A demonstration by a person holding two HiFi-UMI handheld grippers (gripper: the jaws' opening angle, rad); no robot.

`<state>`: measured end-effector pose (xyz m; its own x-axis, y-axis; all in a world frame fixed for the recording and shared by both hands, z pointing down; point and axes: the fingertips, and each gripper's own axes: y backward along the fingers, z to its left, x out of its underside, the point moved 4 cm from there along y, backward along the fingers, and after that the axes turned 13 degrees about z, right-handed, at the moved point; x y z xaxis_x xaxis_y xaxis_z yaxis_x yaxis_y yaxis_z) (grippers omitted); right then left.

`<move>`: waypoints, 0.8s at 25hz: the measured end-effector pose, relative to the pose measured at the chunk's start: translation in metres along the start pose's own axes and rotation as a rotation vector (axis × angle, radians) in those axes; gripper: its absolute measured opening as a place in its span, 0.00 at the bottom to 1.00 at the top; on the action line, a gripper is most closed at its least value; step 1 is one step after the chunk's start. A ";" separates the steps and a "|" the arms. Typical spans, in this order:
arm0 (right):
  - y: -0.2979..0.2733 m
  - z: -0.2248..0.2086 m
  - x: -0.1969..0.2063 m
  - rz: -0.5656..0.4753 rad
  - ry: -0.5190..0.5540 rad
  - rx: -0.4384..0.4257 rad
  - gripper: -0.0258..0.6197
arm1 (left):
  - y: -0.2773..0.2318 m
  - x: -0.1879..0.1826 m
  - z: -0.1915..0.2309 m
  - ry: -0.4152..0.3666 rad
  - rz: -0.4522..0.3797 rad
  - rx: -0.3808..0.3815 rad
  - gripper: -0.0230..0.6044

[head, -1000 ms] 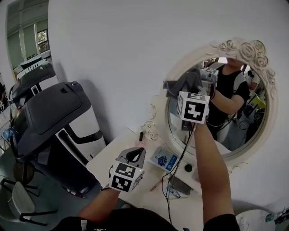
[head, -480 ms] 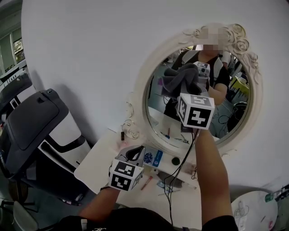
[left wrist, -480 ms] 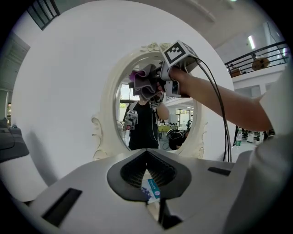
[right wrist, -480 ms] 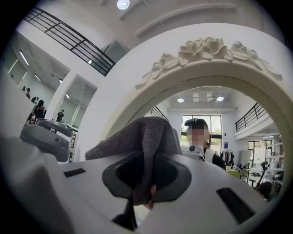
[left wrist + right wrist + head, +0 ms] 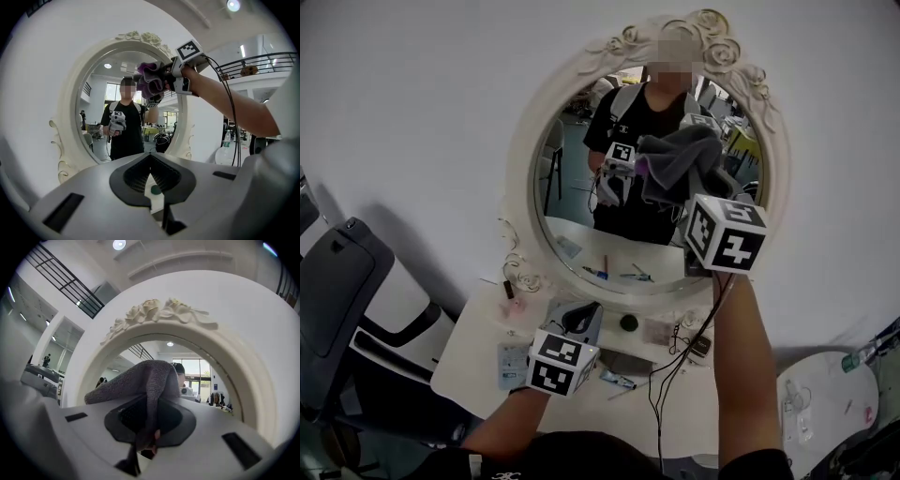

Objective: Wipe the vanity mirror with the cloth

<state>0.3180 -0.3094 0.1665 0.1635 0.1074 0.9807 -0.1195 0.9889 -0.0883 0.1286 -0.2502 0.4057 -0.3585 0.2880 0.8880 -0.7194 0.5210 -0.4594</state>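
The oval vanity mirror (image 5: pixel 581 187) in its white ornate frame (image 5: pixel 525 159) hangs on the wall above a white table. My right gripper (image 5: pixel 694 187) is raised to the upper right of the glass, shut on a grey cloth (image 5: pixel 675 161) that lies bunched against the mirror. In the right gripper view the cloth (image 5: pixel 150 380) drapes out of the right gripper (image 5: pixel 149 427) under the frame's rose crest (image 5: pixel 159 315). My left gripper (image 5: pixel 579 319) hangs low over the table, shut and holding nothing. The left gripper view, past the left gripper (image 5: pixel 151 180), shows the cloth (image 5: pixel 152 82) on the mirror (image 5: pixel 101 93).
The vanity table (image 5: pixel 469 347) carries a blue packet (image 5: pixel 511 356), a black round knob (image 5: pixel 628 322), pens and a trailing cable (image 5: pixel 661 394). A dark grey and white machine (image 5: pixel 337 281) stands at the left. A round white table (image 5: pixel 825 412) with a bottle (image 5: pixel 862 356) is at the lower right.
The right gripper has carried the cloth across the glass from the upper left to the upper right. The view has swung so the mirror sits centred. The left gripper has stayed low.
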 end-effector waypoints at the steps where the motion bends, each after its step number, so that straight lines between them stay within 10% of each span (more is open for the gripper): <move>1: 0.004 -0.011 0.003 0.002 -0.010 0.012 0.11 | -0.004 -0.002 -0.005 -0.009 0.001 0.013 0.05; 9: 0.036 -0.086 0.024 0.015 -0.063 0.161 0.11 | -0.022 -0.014 -0.042 -0.067 0.007 0.078 0.05; 20: 0.081 -0.067 0.051 -0.077 0.069 0.244 0.11 | -0.008 -0.013 -0.036 -0.052 0.012 0.033 0.05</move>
<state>0.3826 -0.2165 0.1972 0.2463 0.0478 0.9680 -0.3359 0.9411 0.0389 0.1600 -0.2289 0.3973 -0.3967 0.2511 0.8829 -0.7340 0.4909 -0.4694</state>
